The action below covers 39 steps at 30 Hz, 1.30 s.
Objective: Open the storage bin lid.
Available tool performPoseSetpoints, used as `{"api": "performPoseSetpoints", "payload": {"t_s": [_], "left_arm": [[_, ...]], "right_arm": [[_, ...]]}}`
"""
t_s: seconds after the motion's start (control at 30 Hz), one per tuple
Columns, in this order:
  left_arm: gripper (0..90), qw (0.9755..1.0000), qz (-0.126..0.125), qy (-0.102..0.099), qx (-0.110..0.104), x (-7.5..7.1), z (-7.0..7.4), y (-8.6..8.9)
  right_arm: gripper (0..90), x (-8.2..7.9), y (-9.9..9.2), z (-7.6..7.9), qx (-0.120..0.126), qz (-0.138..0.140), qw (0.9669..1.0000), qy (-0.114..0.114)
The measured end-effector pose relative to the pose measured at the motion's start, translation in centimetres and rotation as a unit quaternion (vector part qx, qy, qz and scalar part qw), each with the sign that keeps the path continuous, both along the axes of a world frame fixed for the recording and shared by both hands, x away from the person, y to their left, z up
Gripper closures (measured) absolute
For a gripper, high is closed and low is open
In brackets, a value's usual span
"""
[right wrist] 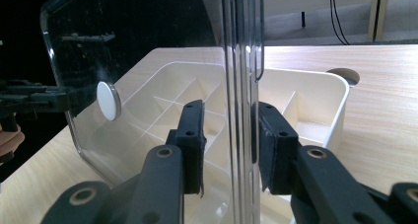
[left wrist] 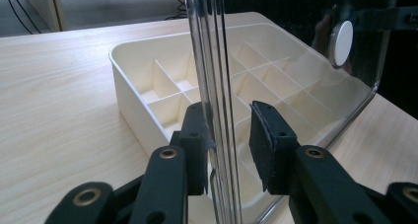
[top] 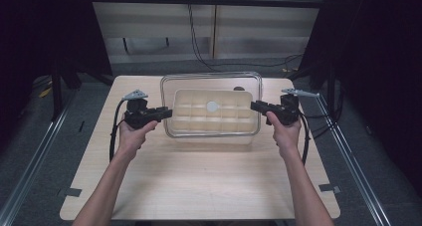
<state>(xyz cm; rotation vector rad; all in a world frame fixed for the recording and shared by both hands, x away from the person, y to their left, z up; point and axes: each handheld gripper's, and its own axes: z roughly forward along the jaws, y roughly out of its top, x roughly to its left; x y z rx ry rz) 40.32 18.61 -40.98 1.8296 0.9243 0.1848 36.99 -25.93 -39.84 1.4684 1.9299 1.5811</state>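
A clear plastic lid (top: 209,76) with a white round knob (top: 212,106) is held level over a cream tray (top: 199,122) divided into several compartments. My left gripper (top: 169,112) is shut on the lid's left edge and my right gripper (top: 254,105) is shut on its right edge. In the left gripper view the lid's rim (left wrist: 212,61) stands upright between the pads of the left gripper (left wrist: 229,145), with the tray (left wrist: 133,91) behind it. In the right gripper view the rim (right wrist: 241,51) is pinched by the right gripper (right wrist: 229,140), with the knob (right wrist: 108,100) to the left.
The tray rests at the back middle of a light wooden table (top: 199,186). A round hole (right wrist: 345,75) in the tabletop lies just behind the tray. Dark curtains flank the table, and cables trail on the floor beyond it.
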Motion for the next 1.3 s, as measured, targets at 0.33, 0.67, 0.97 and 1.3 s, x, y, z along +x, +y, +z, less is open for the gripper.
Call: {"api": "performPoseSetpoints", "payload": {"t_s": [0.33,0.67,0.97,1.3], "left_arm": [[69.4,1.0,-0.005,-0.007,0.004,-0.5,0.4,-0.2],[69.3,0.9999,-0.011,-0.01,0.004,-1.0,0.5,-0.3],[69.4,0.9996,-0.011,-0.026,0.004,-2.0,1.7,0.0],[69.2,0.9994,-0.017,-0.024,0.017,-2.8,1.4,-0.4]], "right_arm": [[67.2,-1.0,-0.2,-0.5,0.007,-0.002,1.0,-0.004],[67.4,-2.0,-0.4,-0.3,0.004,-0.003,0.9998,-0.019],[67.6,-3.0,-0.1,0.4,0.0,0.002,0.9993,-0.036],[67.5,-4.0,-0.3,0.1,-0.011,0.004,0.9995,-0.028]]}}
